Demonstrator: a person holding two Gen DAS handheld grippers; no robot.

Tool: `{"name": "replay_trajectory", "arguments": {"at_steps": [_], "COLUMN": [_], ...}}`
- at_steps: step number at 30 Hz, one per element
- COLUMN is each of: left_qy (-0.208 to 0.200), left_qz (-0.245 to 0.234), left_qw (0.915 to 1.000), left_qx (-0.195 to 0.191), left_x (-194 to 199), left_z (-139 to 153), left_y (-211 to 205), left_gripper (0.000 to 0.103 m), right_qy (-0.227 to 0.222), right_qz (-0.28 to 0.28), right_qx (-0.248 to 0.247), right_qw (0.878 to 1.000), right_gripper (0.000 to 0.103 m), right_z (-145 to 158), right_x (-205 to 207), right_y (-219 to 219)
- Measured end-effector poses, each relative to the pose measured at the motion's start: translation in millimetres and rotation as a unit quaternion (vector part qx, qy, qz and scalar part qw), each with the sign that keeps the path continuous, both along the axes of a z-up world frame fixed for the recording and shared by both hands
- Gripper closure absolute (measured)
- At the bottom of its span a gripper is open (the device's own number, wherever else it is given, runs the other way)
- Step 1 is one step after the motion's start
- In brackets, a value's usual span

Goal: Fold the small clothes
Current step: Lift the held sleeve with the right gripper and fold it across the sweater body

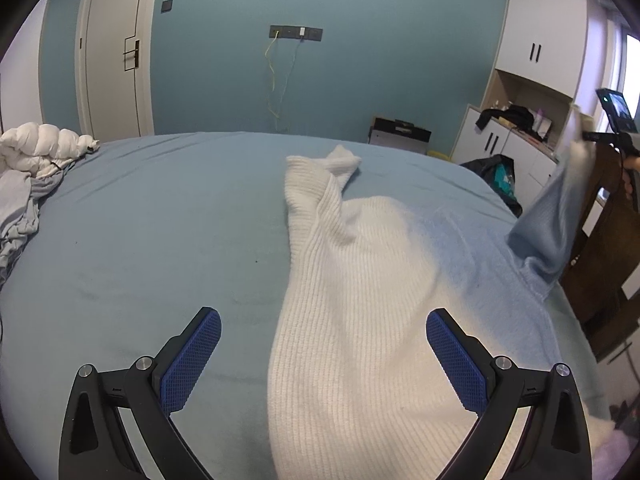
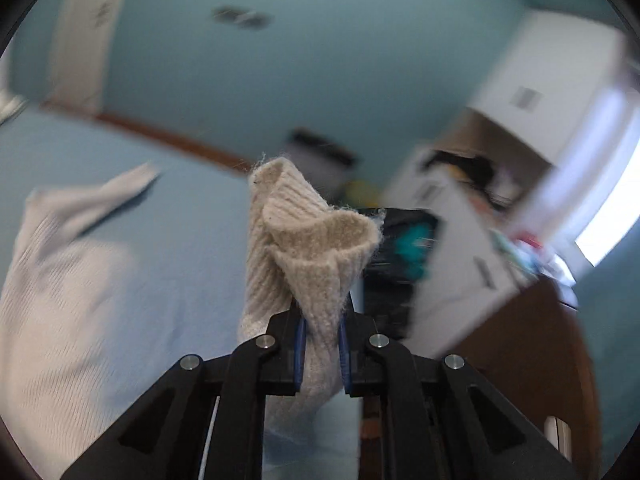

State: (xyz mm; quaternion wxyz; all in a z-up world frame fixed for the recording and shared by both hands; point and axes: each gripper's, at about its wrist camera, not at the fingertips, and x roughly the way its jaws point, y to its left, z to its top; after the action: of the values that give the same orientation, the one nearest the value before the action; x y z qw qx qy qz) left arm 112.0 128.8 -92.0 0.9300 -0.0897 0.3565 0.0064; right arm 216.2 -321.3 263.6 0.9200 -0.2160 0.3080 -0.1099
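White ribbed knit sweater (image 1: 360, 300) on blue bed (image 1: 160, 220), long axis running ahead of left tool (image 1: 323, 354), tool spread apart. Right tool (image 2: 322, 336) clamped on cuff (image 2: 312, 240), lifted far right.

Readable text: none in either view.
Left gripper (image 1: 323, 354): a small pale mark on each black arm behind the blue pads, too small to read.
Wall panels (image 1: 296, 33): plain faces, no lettering to make out.
Phone screen (image 1: 616, 106): lit, its content too small to tell (a green dot is all that shows).
Right wrist view: background blurred, nothing legible.
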Motion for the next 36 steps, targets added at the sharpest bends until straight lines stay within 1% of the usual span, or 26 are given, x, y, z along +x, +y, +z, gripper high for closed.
{"name": "replay_trajectory", "arguments": {"at_steps": [2,3,5,6,8,10,11,13,14,15,17,19,20,21,22,23,24,25,26,27,28,30,31,33,35,36], "left_qy": [-0.001,-0.002,-0.003,-0.002,0.001,0.002,0.002,0.002,0.001,0.0,-0.001,-0.001,-0.004,-0.006,-0.006,-0.005,-0.003,0.0,0.005,0.007,0.01,0.019,0.024,0.041,0.066,0.082], "left_qz": [-0.001,-0.002,-0.002,-0.002,-0.004,-0.005,-0.005,-0.004,-0.004,-0.002,0.002,0.003,0.004,0.004,0.005,0.003,0.0,-0.003,-0.006,-0.01,-0.015,-0.028,-0.035,-0.056,-0.079,-0.091], "left_qw": [1.0,1.0,0.9999,0.9999,1.0,1.0,0.9999,0.9999,1.0,1.0,1.0,1.0,0.9999,0.9999,0.9999,0.9999,1.0,1.0,0.9999,0.9999,0.9998,0.9993,0.999,0.9974,0.9944,0.9921], "left_qx": [0.005,0.009,0.012,0.011,0.007,0.007,0.009,0.011,0.009,0.006,0.004,0.005,0.008,0.01,0.012,0.011,0.009,0.008,0.009,0.009,0.01,0.013,0.015,0.018,0.024,0.026], "left_x": [0,0,1,1,3,4,4,3,3,3,1,1,0,-1,-1,-1,-1,0,1,2,3,5,6,11,20,27], "left_z": [1,1,1,2,1,0,0,1,1,1,1,2,3,2,2,1,0,-2,-4,-6,-8,-12,-14,-19,-23,-25], "left_y": [-2,-3,-3,-3,-3,-2,-2,-1,0,1,4,4,5,4,5,4,4,3,1,-1,-3,-11,-15,-26,-40,-48], "left_gripper": [0.0,0.0,0.0,0.0,0.0,0.0,0.0,0.0,0.0,0.0,0.0,0.0,0.0,0.0,0.0,0.0,0.0,0.0,0.0,0.0,0.0,0.0,0.0,0.0,0.0,0.0], "right_qy": [-0.017,-0.023,-0.012,0.005,0.027,0.044,0.047,0.052,0.057,0.065,0.087,0.132,0.162,0.207,0.232,0.242,0.237,0.228,0.216,0.196,0.164,0.124,0.119,0.136,0.171,0.185], "right_qz": [-0.063,-0.102,-0.161,-0.185,-0.211,-0.222,-0.217,-0.197,-0.182,-0.159,-0.106,-0.042,-0.005,0.05,0.094,0.121,0.127,0.121,0.112,0.099,0.08,0.035,0.023,0.017,0.033,0.046], "right_qx": [-0.009,-0.029,-0.058,-0.061,-0.052,-0.011,0.027,0.092,0.128,0.175,0.249,0.289,0.315,0.359,0.401,0.441,0.467,0.469,0.454,0.424,0.384,0.3,0.266,0.201,0.154,0.139], "right_qw": [0.998,0.994,0.985,0.981,0.976,0.974,0.975,0.975,0.973,0.97,0.959,0.947,0.935,0.909,0.881,0.856,0.843,0.844,0.857,0.879,0.905,0.945,0.956,0.97,0.973,0.972], "right_gripper": [0.094,0.094,0.094,0.094,0.094,0.094,0.094,0.094,0.094,0.094,0.094,0.092,0.086,0.082,0.076,0.075,0.072,0.06,0.034,0.023,0.017,0.017,0.017,0.017,0.017,0.017], "right_z": [2,1,-7,-11,-17,-19,-16,-13,-9,-19,-21,-38,-47,-60,-71,-78,-82,-82,-84,-89,-91,-104,-114,-146,-187,-198], "right_x": [0,0,11,19,25,23,17,6,2,-2,-8,-27,-32,-31,-29,-35,-42,-44,-48,-54,-61,-73,-79,-82,-77,-73], "right_y": [-23,-40,-59,-71,-88,-101,-108,-79,-76,-48,-23,21,40,57,60,63,58,48,39,32,17,-3,-12,-28,-35,-32]}}
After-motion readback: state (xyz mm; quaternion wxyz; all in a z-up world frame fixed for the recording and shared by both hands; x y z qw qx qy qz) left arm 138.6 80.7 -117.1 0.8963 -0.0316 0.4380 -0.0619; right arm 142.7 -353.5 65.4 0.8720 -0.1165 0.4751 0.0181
